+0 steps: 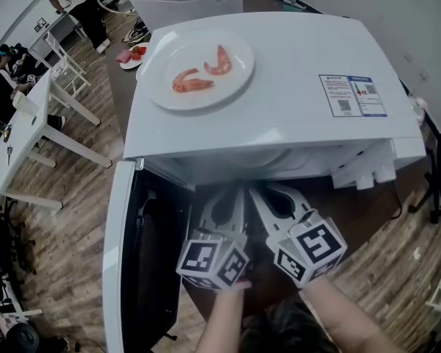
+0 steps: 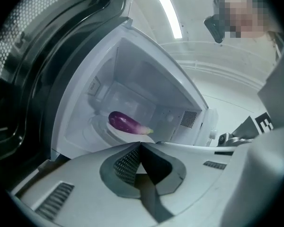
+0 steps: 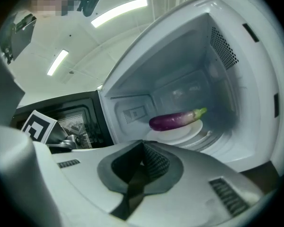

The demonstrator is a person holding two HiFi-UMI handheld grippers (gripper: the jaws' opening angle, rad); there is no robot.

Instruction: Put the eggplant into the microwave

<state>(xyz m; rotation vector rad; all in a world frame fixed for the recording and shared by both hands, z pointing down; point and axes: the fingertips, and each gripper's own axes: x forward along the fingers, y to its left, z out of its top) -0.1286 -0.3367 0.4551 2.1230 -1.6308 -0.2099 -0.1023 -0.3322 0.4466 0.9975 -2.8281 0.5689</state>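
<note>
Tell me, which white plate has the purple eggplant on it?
The white plate inside the open white microwave: the purple eggplant lies on it. The second white plate, on the microwave's top, holds two pink shrimps.

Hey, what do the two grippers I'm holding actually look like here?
Both are pale grey plastic. The left gripper and right gripper each have two broad curved jaws with dark, cross-hatched pads and slotted vents on the body. Each carries a white cube printed with black square markers. The forearms show no sleeves.
</note>
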